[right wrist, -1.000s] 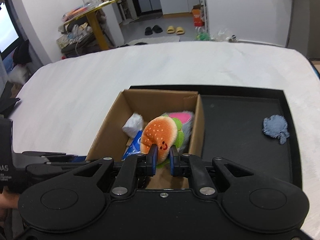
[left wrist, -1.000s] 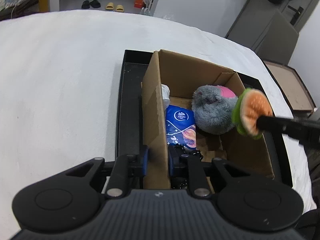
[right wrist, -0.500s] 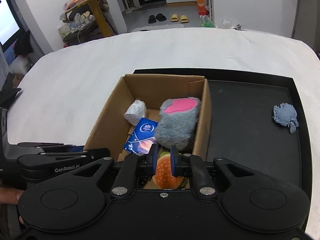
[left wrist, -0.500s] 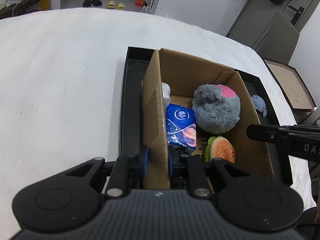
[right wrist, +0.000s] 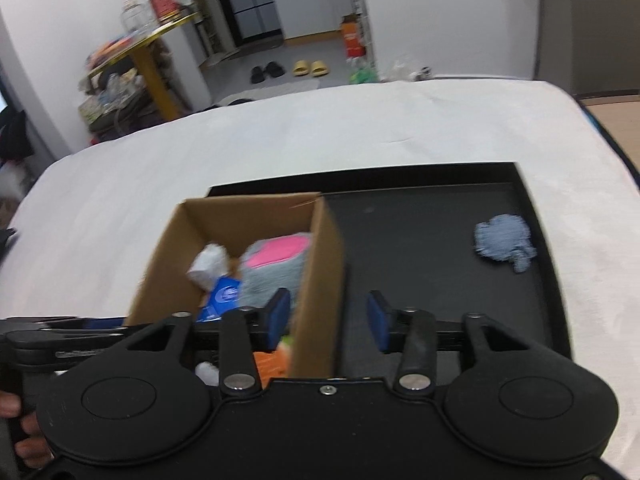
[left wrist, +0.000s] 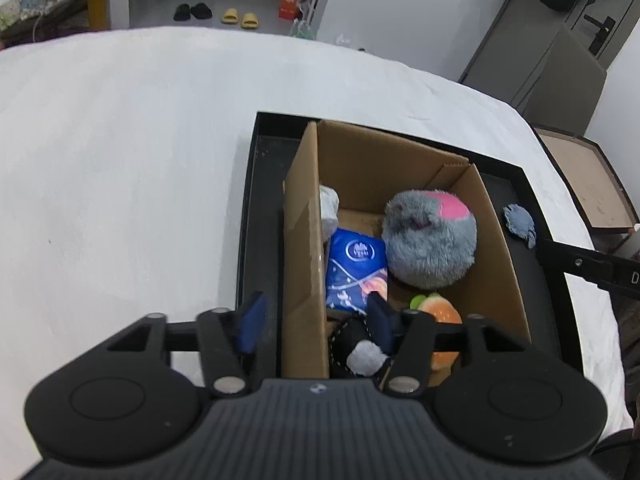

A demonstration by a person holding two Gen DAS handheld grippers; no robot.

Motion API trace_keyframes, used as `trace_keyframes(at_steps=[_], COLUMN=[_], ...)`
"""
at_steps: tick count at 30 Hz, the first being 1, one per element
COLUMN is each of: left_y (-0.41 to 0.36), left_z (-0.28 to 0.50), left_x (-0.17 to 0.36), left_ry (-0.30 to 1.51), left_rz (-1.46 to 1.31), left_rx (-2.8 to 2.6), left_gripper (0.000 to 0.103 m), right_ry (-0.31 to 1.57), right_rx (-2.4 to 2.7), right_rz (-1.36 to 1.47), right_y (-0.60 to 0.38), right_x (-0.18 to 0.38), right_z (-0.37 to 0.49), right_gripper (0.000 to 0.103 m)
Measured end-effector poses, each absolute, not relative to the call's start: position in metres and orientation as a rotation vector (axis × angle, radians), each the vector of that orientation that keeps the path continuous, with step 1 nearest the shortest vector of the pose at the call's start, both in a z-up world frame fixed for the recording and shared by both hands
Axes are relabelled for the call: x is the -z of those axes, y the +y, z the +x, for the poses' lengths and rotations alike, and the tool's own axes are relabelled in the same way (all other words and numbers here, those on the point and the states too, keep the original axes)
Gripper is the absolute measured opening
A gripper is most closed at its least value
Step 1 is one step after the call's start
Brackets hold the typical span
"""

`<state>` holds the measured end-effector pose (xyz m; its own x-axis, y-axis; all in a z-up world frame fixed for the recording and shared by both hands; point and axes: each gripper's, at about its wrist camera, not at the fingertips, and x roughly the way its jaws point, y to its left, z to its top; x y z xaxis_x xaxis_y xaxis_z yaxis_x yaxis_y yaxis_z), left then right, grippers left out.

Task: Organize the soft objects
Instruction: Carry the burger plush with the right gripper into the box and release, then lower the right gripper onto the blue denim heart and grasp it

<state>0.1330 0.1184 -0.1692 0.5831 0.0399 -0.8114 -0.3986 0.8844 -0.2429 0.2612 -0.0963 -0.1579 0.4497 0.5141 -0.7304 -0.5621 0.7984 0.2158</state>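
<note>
A cardboard box (left wrist: 304, 216) stands at the left end of a black tray (right wrist: 420, 240). In it lie a grey and pink plush (left wrist: 430, 240), a blue tissue pack (left wrist: 356, 272), a white wad (left wrist: 329, 206), a burger plush (left wrist: 440, 314) and a black and white soft toy (left wrist: 358, 350). My left gripper (left wrist: 314, 322) is open, its jaws either side of the box's left wall. My right gripper (right wrist: 326, 320) is open, its jaws either side of the box's right wall (right wrist: 320, 280). A blue-grey soft object (right wrist: 502, 240) lies on the tray's right side.
The tray sits on a white cloth-covered table (left wrist: 120, 180). A brown board (left wrist: 588, 188) lies past the table's right edge. A yellow-legged cluttered table (right wrist: 140, 60) and slippers (right wrist: 310, 68) are on the floor beyond.
My right gripper dropped the burger plush into the box, opened and moved right. My left gripper let go of the box's left wall and now stands open around it.
</note>
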Motion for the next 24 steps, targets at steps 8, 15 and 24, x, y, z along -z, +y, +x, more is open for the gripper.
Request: trace_keyframes(at_steps=[8,15,24], left_y=[0.113,0.111,0.109], left_z=[0.144,0.156,0.173], left_x=[0.166,0.165,0.167], left_ry=[0.922,0.925,0.940], left_rz=[-0.405,-0.411,-0.406], left_rx=[-0.300,-0.324,-0.363], left_gripper=[0.067,0.068,0.069], right_ry=[0.861,0.867,0.878], right_rx=[-0.586,-0.536,-0.518], right_rz=[-0.026,-0.004,0.015], right_y=[-0.117,-0.129,-0.137], right_x=[0.171,0.185,0.197], right_z=[0.281,0.299,0.322], right_gripper=[0.050,0.059,0.070])
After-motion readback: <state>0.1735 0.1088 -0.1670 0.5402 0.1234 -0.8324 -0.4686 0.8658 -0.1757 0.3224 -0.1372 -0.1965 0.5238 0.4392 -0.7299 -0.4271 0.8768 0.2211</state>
